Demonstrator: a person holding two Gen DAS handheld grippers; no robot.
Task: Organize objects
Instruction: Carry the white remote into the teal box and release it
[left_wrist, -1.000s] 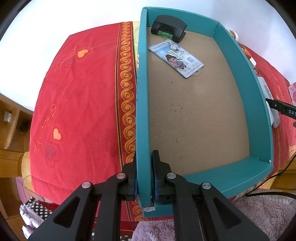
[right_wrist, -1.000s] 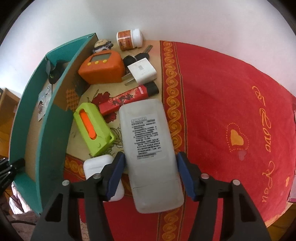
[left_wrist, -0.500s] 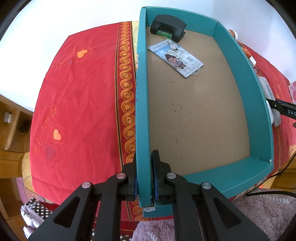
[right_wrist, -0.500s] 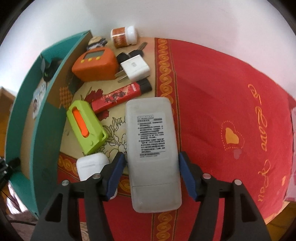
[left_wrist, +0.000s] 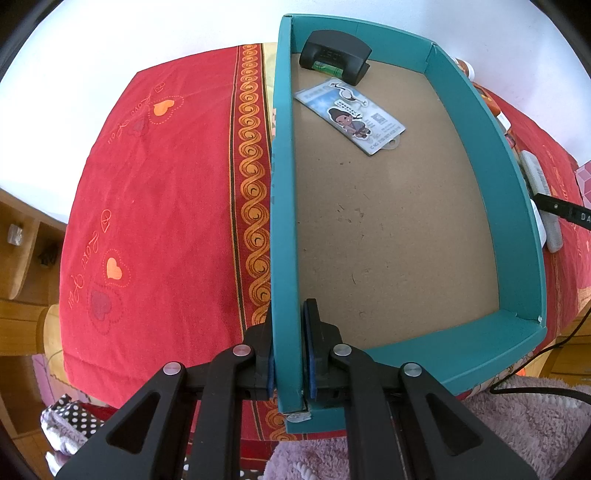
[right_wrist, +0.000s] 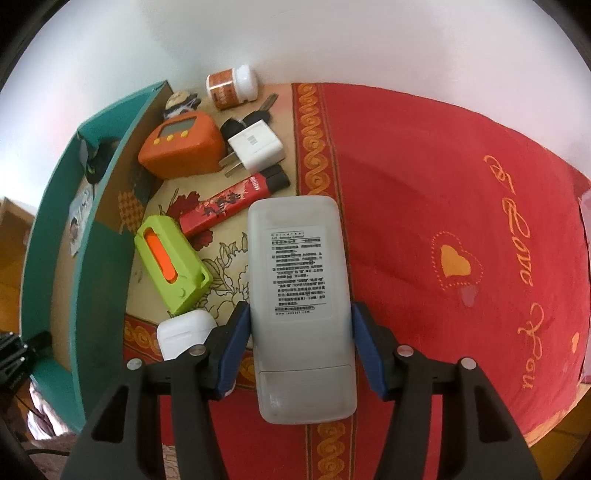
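Note:
My left gripper (left_wrist: 288, 332) is shut on the near left wall of a teal box (left_wrist: 517, 221) with a brown floor, which rests on the red cloth. Inside, at the far end, lie a black gadget (left_wrist: 334, 55) and a cartoon card (left_wrist: 351, 118). In the right wrist view a pale grey remote control (right_wrist: 299, 277) lies label up between the blue pads of my right gripper (right_wrist: 300, 332). Its jaws are closing and the pads touch both long sides of the remote. The teal box (right_wrist: 99, 266) stands to its left.
Beside the remote lie a green case (right_wrist: 170, 266), a white earbud case (right_wrist: 183, 330), a red lighter (right_wrist: 229, 199), a white plug adapter (right_wrist: 256, 146), an orange device (right_wrist: 183, 147), keys (right_wrist: 255, 114) and a pill bottle (right_wrist: 232, 86). Red cloth (right_wrist: 443, 184) spreads to the right.
The right gripper's pads have drawn in from a small gap to touching the remote's sides, and its view shifted slightly. The left gripper and the box have not moved.

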